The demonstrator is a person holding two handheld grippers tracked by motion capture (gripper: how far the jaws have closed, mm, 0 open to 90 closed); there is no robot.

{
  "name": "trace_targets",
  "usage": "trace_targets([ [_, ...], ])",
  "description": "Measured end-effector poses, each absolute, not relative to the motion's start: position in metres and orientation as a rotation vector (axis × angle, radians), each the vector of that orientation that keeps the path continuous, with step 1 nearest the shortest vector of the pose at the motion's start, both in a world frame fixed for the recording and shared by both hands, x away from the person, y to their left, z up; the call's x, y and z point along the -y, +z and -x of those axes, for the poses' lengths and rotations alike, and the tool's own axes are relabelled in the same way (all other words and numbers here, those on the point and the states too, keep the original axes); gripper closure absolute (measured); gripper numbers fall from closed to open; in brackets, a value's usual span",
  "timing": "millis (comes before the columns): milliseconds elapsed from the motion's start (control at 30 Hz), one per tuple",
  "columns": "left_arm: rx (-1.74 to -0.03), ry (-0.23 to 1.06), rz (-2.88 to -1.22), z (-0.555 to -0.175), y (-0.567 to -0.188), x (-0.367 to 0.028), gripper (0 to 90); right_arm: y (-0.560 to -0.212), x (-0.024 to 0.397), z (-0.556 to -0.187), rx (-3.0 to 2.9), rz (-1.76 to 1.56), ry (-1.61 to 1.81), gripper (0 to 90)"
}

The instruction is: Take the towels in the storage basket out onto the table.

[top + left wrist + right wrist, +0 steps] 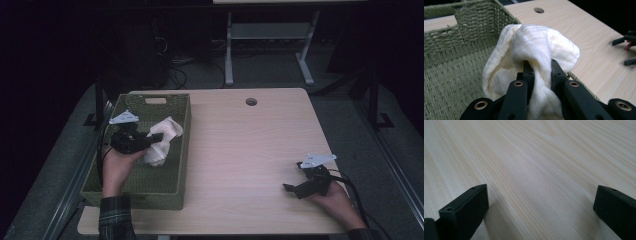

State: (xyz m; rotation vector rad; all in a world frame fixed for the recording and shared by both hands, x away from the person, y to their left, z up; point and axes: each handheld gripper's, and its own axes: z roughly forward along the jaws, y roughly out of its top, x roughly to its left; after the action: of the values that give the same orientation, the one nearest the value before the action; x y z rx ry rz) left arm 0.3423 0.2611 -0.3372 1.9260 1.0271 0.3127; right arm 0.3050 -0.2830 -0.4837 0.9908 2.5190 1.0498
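**Cloth pinched in my left claw, right one just parked**

So my left claw (152, 140) is clenched on a white cloth (162, 140). In the left gripper view the two black jaws squeeze a fold of the cloth (536, 50) between them, and the rest of it bunches up into a puffy lump right above and ahead of the jaws, with a tail hanging down between them. The whole thing sits up off the floor of the green woven basket (132, 180), which spreads out under and to the left of that claw. The basket's right wall (506, 17) runs just past the cloth, with the bench (584, 32) beyond it.

My right claw (292, 188) is well apart from all that, over at the far side of the bench (240, 165), down low near the front edge. Its jaws stand wide and released, nothing between them but bare wood grain (541, 180) straight ahead.
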Motion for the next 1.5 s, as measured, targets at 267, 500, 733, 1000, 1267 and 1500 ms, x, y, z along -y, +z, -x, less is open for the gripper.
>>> trace_targets([
  [267,-0.962,0.278,-1.878,-0.339,-0.321,-0.254,79.2,-0.484,0.283,-0.305,-2.519,-0.991,1.05,0.0],
  [500,-0.887,0.27,-1.854,-0.337,-0.307,-0.242,79.3,-0.484,0.283,-0.305,-2.518,-0.991,1.05,0.0],
  [733,-0.796,0.245,-1.845,-0.335,-0.293,-0.22,79.2,-0.484,0.283,-0.305,-2.519,-0.991,1.05,0.0],
  [1000,-0.702,0.205,-1.835,-0.338,-0.282,-0.19,79.1,-0.484,0.283,-0.306,-2.524,-0.979,1.053,0.0],
  [1267,-0.647,0.164,-1.86,-0.344,-0.283,-0.157,79.0,-0.484,0.283,-0.306,-2.525,-0.976,1.054,0.0],
  [1500,-0.601,0.119,-1.88,-0.345,-0.289,-0.135,78.9,-0.484,0.283,-0.306,-2.525,-0.976,1.054,0.0],
])
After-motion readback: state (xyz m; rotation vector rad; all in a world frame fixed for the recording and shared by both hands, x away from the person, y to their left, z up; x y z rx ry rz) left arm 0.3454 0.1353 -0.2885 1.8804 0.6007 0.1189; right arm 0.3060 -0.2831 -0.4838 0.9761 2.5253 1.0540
